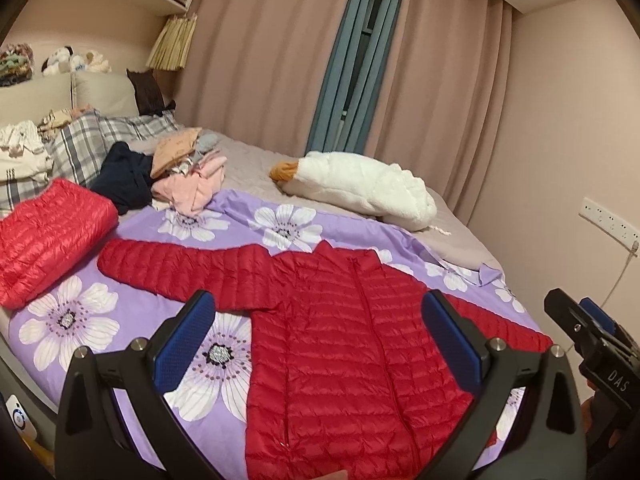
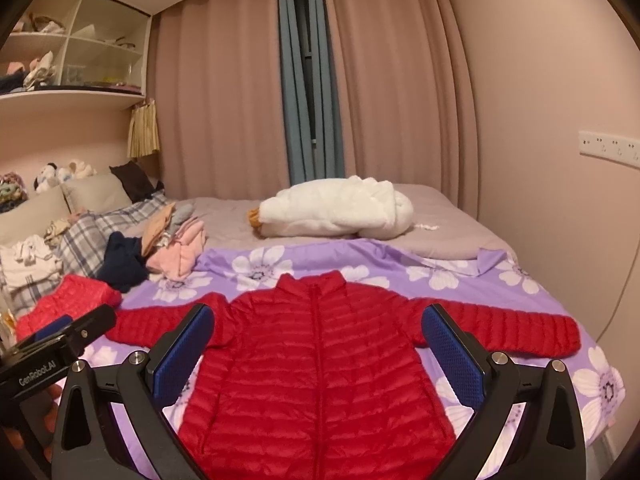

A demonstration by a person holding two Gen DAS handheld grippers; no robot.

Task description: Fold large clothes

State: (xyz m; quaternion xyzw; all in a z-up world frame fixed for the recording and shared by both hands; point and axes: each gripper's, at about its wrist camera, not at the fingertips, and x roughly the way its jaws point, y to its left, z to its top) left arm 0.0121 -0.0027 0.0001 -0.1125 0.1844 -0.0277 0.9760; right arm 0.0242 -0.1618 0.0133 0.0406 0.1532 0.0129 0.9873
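A red quilted down jacket (image 1: pixel 340 344) lies flat, zipped, front up, on a purple flowered sheet (image 1: pixel 80 320), both sleeves spread out sideways. It also shows in the right wrist view (image 2: pixel 320 360). My left gripper (image 1: pixel 318 340) is open and empty, held above the jacket's body. My right gripper (image 2: pixel 318 344) is open and empty, above the jacket's chest. The right gripper shows at the right edge of the left wrist view (image 1: pixel 588 328). The left gripper shows at the left edge of the right wrist view (image 2: pixel 64 332).
A folded red down jacket (image 1: pixel 48 236) lies at the left on the bed. Behind it are a dark navy garment (image 1: pixel 124 180), a pile of pink clothes (image 1: pixel 192 184) and plaid pillows (image 1: pixel 80 144). A white fluffy garment (image 1: pixel 360 188) lies further back. A wall (image 1: pixel 580 120) stands at the right.
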